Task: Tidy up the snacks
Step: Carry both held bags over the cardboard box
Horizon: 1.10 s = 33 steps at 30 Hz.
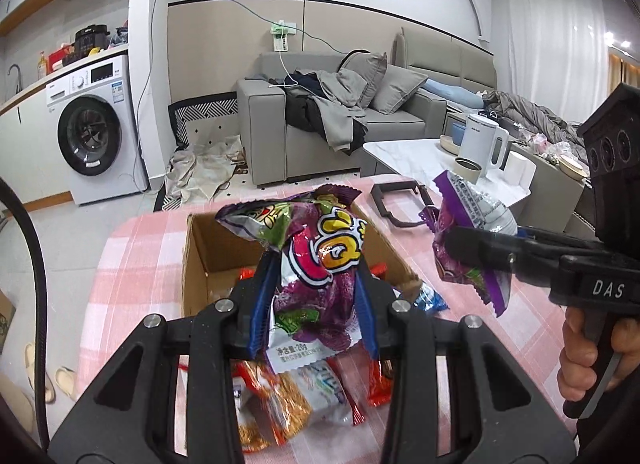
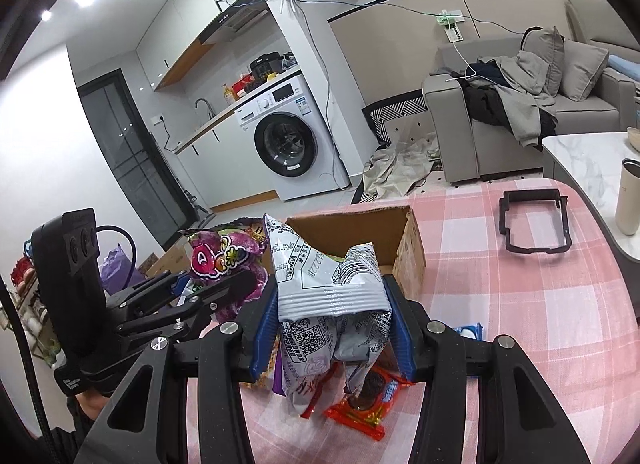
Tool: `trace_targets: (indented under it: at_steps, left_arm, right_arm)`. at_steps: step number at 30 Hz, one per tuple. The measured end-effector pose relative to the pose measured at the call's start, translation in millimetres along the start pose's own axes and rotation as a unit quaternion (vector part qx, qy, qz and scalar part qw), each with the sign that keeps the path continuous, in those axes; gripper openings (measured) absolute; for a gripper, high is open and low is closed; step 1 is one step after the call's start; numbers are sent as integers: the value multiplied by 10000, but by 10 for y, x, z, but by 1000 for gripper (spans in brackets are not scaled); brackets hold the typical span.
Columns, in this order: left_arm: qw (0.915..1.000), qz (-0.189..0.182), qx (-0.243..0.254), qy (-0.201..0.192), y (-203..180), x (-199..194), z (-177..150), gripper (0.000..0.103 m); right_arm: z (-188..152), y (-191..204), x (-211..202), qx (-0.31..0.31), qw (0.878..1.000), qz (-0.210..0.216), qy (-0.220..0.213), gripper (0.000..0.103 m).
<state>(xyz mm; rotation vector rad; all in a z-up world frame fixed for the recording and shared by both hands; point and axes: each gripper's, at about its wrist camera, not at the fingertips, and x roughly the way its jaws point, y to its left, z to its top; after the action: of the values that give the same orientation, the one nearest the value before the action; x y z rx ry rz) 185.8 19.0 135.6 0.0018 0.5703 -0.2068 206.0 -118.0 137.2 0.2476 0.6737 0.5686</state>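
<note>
Left gripper (image 1: 314,296): clenched on a purple snack packet (image 1: 316,264), printed front facing up.
Right gripper (image 2: 332,324): clenched on a second purple packet (image 2: 328,284), grey back showing.
Cardboard box (image 1: 200,248): open, just beyond both grippers.
Loose snacks (image 1: 280,396): on the pink checked cloth (image 2: 500,304), below the fingers.

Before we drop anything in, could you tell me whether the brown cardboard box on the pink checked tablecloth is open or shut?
Open: the brown cardboard box has no closed top; its bare inner walls show and a few snack packets lie inside.
</note>
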Motion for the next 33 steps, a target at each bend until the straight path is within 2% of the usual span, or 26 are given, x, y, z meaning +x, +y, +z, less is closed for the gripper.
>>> trace_targets:
  at_steps: [13,19,33]
  left_arm:
    - [9999,-148,-42,6,224,383,406,34]
    - [9998,-112,-172,21,456,565,528,34]
    - [9992,92,-309,215,800,983,437,34]
  right_arm:
    - [206,16,238,186,9996,-91,-192,49]
    - [260,-10,414,267,9995,-107,-86,49]
    - [240,-20,872,287,9995,-52,72,49]
